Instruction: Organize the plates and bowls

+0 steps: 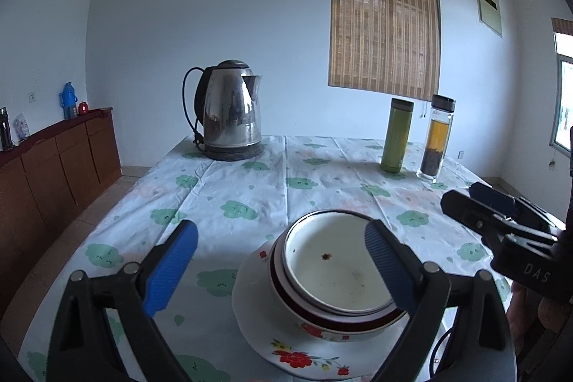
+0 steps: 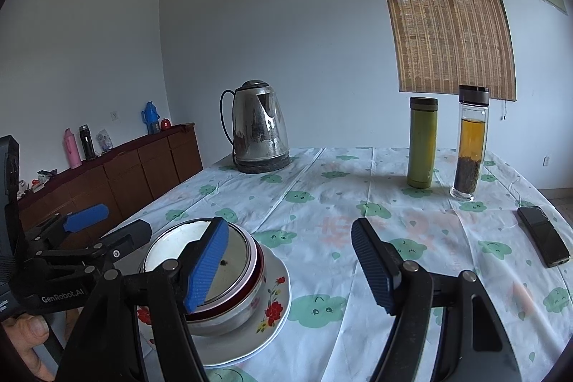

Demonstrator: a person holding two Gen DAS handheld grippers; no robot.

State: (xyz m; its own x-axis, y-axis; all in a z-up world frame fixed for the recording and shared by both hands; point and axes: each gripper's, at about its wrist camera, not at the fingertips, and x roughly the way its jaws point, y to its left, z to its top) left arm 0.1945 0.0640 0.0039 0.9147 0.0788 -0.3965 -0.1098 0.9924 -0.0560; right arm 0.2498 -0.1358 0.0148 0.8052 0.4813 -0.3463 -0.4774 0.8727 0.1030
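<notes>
Left wrist view, lower frame: the left tool point(image 1: 281, 260) stands wide open with nothing between its ribbed blue pads point(image 1: 172, 269), one pad left of the dishes and the other in front of the bowl rim; neither is seen pressing on it. Just beyond, at lower centre, sits the stack: a metal-rimmed bowl point(image 1: 333, 265) nested in a red-banded bowl point(image 1: 286, 289), both on a flat white plate point(image 1: 250, 306) with a red flower print. Nesting round, shallow shapes on the widest piece probably keeps the pile stable and compact. A dark speck lies on the glossy inner bowl floor. At the right edge the right tool point(image 1: 465, 199) hangs beside the stack, clear of it.

Right wrist view: the right tool point(image 2: 290, 267) is likewise spread and empty, its left pad overlapping the bowl point(image 2: 236, 253) in the picture, contact uncertain. The bench point(image 2: 322, 203) wears a thin creased cloth with green prints. Right of centre lies a dark flat phone point(image 2: 542, 240). Farther back stand a polished steel kettle point(image 2: 259, 127), a matte green flask point(image 2: 422, 142) and a clear glass bottle point(image 2: 471, 142) of amber tea. A brown wooden sideboard point(image 2: 143, 167) lines the left wall, and a woven bamboo blind point(image 2: 447, 17) hangs upper right.
</notes>
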